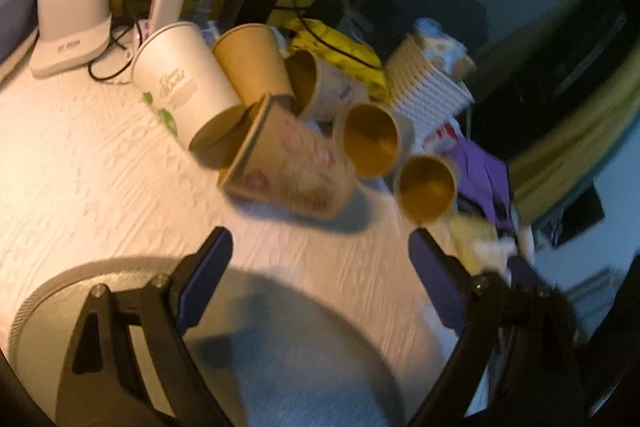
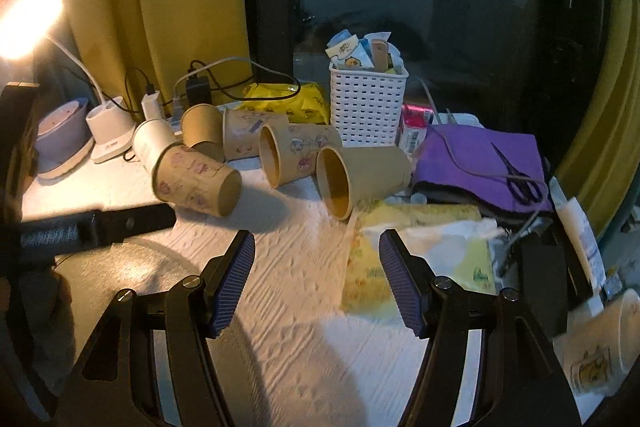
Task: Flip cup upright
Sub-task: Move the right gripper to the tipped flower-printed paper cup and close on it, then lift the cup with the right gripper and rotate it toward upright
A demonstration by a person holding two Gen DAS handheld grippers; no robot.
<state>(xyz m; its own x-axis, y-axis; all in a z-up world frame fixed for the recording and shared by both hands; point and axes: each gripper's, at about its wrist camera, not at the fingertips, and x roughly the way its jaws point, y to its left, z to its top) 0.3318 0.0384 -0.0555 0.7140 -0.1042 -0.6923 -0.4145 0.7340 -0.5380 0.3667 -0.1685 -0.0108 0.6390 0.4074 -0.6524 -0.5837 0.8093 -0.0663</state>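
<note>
A cluttered white table under lamplight is shown. The nearest cup is tipped, perhaps propped on neighbours. Both the left gripper and right gripper are held wide and empty, short of it, for approach.

Right hand-held gripper open above white table, paper cups lying sideways, white basket behind

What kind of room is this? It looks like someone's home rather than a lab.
Probably a cluttered desk at home, by a dark window at night. A lit desk lamp, chargers and cables, a white basket of sachets and scissors sit behind the tipped paper cups.
</note>
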